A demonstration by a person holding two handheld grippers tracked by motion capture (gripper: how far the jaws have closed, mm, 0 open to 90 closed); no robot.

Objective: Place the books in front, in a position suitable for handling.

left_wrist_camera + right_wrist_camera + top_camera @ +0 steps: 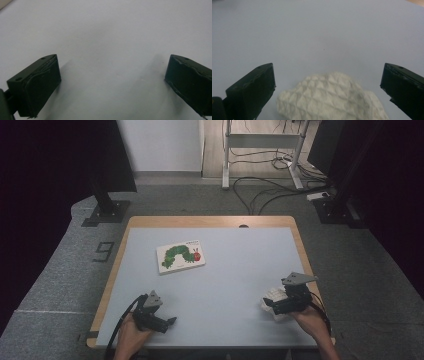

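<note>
A picture book (181, 256) with a green caterpillar on its white cover lies flat on the table's far left half. A white quilted cloth (329, 100) lies crumpled between the wide-apart jaws of my right gripper (328, 86); the jaws stand on either side of it without pressing it. In the high view the cloth (272, 296) shows beside my right gripper (270, 305) near the front right. My left gripper (167, 324) rests low at the front left, and in its own view my left gripper (112, 80) is open over bare table.
The light grey table top (225, 270) has a wooden rim. Beyond it are black stand bases (106, 212) at the left and right, a white desk frame (260, 150) and loose cables (270, 190) on the floor.
</note>
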